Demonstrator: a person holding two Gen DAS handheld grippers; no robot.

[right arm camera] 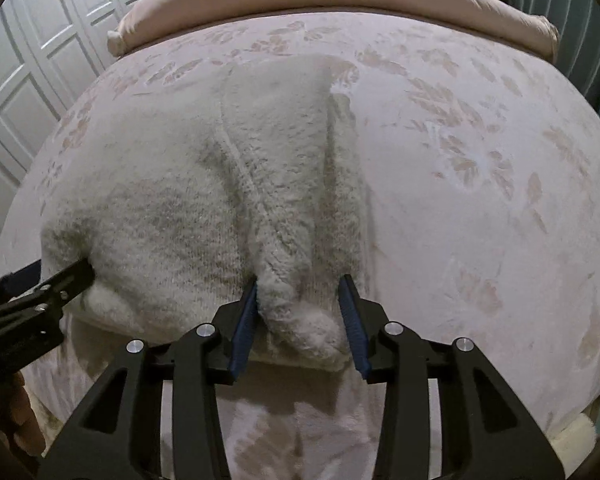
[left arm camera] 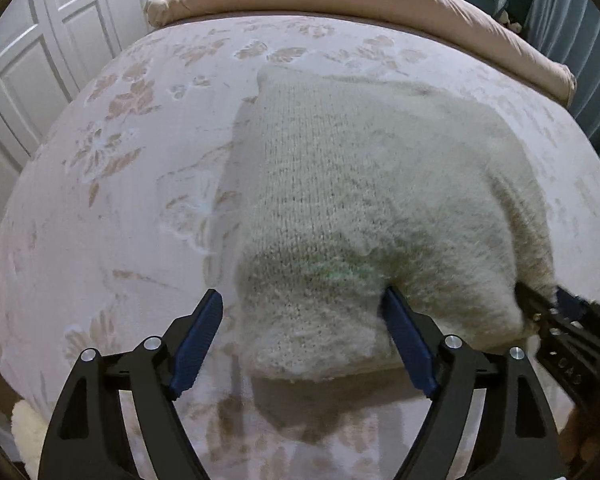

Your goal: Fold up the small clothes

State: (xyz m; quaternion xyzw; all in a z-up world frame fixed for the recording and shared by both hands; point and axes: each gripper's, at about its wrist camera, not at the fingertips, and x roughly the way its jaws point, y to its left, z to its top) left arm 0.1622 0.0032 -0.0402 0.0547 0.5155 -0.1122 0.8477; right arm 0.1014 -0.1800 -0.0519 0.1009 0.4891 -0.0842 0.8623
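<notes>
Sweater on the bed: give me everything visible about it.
The sweater is cream, fuzzy knit, wool-like. It lies on the floral bedspread, its near edge at the bed's front edge. A sleeve is folded lengthwise over the body, its cuff at the near edge. The left gripper is open around the near left corner; the right gripper is open, straddling the cuff. Neither visibly clamps the knit.
</notes>
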